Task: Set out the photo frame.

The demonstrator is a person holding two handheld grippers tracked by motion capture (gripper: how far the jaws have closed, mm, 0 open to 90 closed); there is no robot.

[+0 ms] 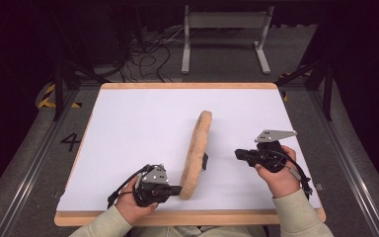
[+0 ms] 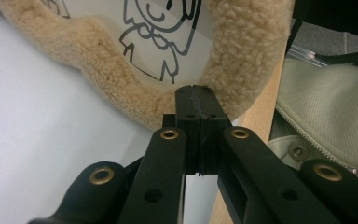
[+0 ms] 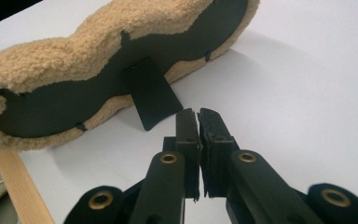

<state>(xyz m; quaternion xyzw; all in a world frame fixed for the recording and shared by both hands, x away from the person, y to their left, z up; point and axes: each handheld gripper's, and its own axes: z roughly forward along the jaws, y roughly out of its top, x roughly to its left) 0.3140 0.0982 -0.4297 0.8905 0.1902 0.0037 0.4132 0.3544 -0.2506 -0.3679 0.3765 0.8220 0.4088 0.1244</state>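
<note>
A fluffy tan picture frame stands on edge across the middle of the white table. Its front holds a line drawing of a cartoon figure. The black back panel has a fold-out stand resting on the table. My left gripper is at the frame's near end, jaws shut together, their tips against the fleece border. My right gripper is to the right of the frame, behind it. Its jaws are shut with nothing between them, just short of the stand.
The table has a wooden rim along its near edge. A grey metal stand and loose cables lie on the floor beyond the far edge. The person's cream jacket is close behind the left gripper.
</note>
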